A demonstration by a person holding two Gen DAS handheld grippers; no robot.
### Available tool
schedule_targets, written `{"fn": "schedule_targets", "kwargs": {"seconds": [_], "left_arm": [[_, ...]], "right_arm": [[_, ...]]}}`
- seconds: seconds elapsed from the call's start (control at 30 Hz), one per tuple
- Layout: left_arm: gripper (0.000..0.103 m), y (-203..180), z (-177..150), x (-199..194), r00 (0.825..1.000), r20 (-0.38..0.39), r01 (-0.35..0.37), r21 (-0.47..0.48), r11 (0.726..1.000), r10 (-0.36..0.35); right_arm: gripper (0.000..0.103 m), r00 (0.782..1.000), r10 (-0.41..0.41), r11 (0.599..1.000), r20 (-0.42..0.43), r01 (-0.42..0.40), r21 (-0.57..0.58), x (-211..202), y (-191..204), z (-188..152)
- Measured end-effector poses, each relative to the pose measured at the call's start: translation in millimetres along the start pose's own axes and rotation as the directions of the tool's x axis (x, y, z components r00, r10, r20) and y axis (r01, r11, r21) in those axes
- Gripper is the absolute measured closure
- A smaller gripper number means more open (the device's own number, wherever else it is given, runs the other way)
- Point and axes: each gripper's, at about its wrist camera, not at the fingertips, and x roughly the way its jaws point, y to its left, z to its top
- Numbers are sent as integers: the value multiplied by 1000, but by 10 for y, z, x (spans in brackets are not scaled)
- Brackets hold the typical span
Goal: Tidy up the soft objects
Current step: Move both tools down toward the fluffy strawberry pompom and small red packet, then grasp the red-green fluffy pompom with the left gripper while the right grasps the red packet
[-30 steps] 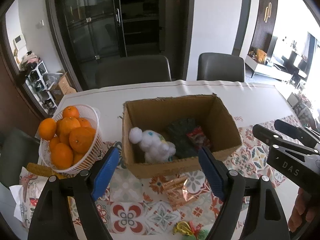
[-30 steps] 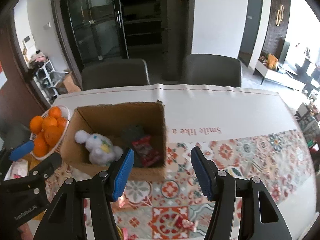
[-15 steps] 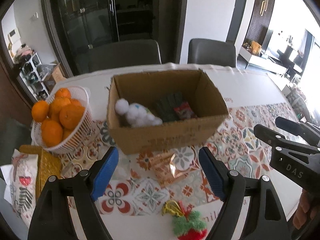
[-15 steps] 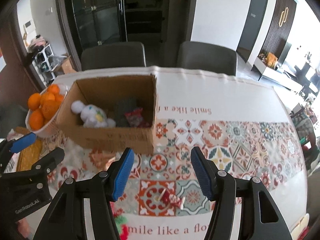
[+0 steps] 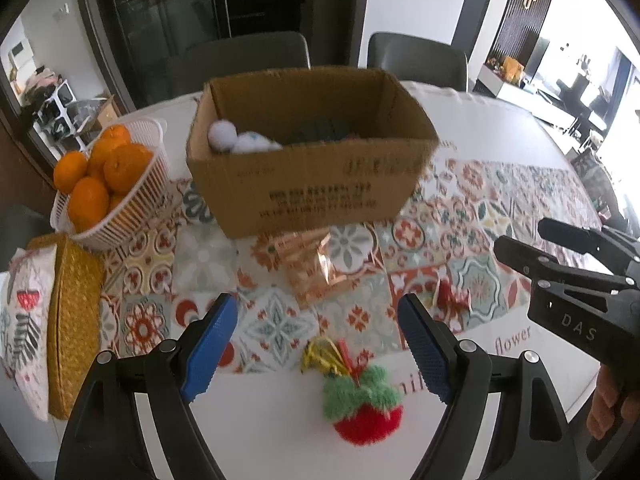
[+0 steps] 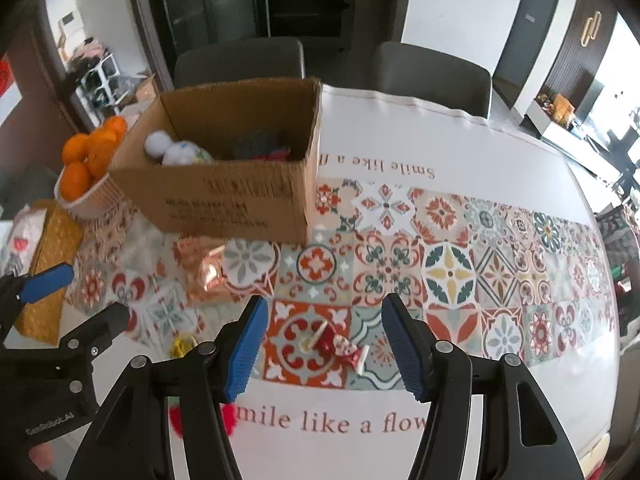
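Observation:
A cardboard box (image 5: 320, 184) stands mid-table and holds a white plush toy (image 5: 236, 140) and dark soft items; it also shows in the right wrist view (image 6: 232, 196). A red and green plush strawberry (image 5: 366, 408) lies on the table just ahead of my left gripper (image 5: 316, 344), which is open and empty. A small red and white soft item (image 6: 340, 346) lies between the open fingers of my right gripper (image 6: 324, 344), below them on the cloth. A shiny copper wrapper (image 5: 316, 268) lies in front of the box.
A white basket of oranges (image 5: 108, 184) stands left of the box. A woven yellow case (image 5: 72, 320) and a printed cloth (image 5: 24, 320) lie at the table's left edge. Two dark chairs (image 6: 240, 60) stand behind the table. The patterned cloth (image 6: 480, 264) stretches right.
Both grippers have pulled back from the box toward the table's near edge and tilted down. The plush strawberry and the small red and white item have come into closer view.

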Motion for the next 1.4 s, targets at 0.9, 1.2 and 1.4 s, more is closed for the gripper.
{"fn": "schedule_targets", "kwargs": {"seconds": [0.9,1.2,1.4], "left_arm": [[21,-391,-856,511,971,-233,24,-91,996,-45],[21,-446,-997,741,949,-312,6,-100,995,-37],[21,-489,-1035,871,936,-348,12,-102,995,-47]], "right_arm": [[43,983,38,971,-180,-78,-225,639,-83,-597],[43,969,-5,947,-248,-76,-313,1013,-55,-608],[43,963,-18,932,-270,-82,-352,1207,-56,-581]]}}
